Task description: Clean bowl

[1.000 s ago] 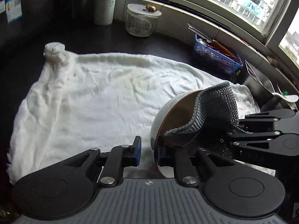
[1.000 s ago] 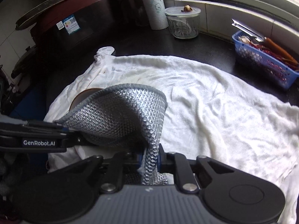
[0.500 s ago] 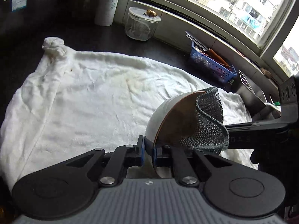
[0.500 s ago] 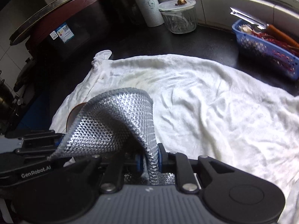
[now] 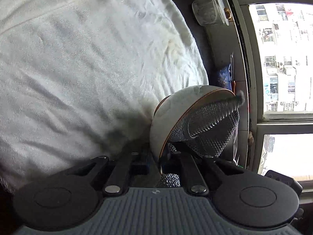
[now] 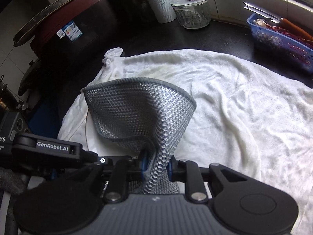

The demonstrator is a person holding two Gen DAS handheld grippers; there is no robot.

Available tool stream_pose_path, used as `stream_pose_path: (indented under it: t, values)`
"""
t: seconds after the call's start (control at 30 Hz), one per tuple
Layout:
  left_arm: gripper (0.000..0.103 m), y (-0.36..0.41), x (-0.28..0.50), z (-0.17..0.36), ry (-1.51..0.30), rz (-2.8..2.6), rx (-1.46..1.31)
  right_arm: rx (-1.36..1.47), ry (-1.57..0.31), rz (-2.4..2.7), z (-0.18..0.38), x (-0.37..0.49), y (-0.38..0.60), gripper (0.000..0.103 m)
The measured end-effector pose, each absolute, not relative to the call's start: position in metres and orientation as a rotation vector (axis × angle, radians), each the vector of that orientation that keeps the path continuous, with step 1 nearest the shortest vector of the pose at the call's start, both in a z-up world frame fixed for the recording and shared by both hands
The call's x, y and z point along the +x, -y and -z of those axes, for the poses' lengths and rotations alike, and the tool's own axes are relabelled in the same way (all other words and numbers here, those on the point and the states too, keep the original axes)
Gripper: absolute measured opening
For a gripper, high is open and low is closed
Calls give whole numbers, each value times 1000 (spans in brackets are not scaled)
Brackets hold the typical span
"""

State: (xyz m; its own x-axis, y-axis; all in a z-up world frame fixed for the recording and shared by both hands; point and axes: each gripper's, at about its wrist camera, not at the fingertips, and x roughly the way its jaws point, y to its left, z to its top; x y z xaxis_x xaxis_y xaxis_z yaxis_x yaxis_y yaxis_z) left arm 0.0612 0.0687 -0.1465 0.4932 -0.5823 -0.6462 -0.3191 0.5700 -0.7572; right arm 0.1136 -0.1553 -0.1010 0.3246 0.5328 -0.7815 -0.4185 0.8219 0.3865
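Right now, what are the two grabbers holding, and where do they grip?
The left gripper pinches the bowl by its rim. The right gripper has the mesh cloth bunched near one end; its jaws are opening slightly.

- The towel (image 6: 225, 101) lies spread over the counter (image 6: 225, 37).
- Behind the towel, the jar (image 6: 190, 11) stands just right of the paper roll (image 6: 159, 2).
- The basket (image 6: 281, 41) sits at the far right, beside the towel's edge.
- The bowl (image 5: 172, 117) is tilted above the towel, with the scrubbing cloth (image 6: 137, 113) tucked inside it.
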Motion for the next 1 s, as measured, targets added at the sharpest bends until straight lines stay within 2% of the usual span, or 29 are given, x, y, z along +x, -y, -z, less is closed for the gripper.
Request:
stream_pose_path:
  t: [0.1, 0.2, 0.47, 0.7, 0.73, 0.83, 1.0]
  values:
    - [13, -50, 68, 117, -1073, 190, -671, 95, -1058, -611, 101, 115, 155, 19]
    - [21, -35, 71, 95, -1037, 165, -413, 95, -1049, -605, 97, 117, 159, 19]
    - [23, -24, 83, 69, -953, 165, -143, -35, -981, -600, 82, 121, 155, 21]
    - [24, -39, 93, 65, -982, 183, -235, -222, -912, -637, 78, 120, 146, 21]
    - [27, -40, 94, 65, -983, 184, -236, -249, -904, -643, 78, 119, 144, 21]
    - [33, -42, 95, 64, -978, 190, -191, -345, -863, -683, 77, 113, 140, 21]
    - [33, -33, 96, 65, -988, 234, -96, -466, -807, -736, 77, 107, 134, 21]
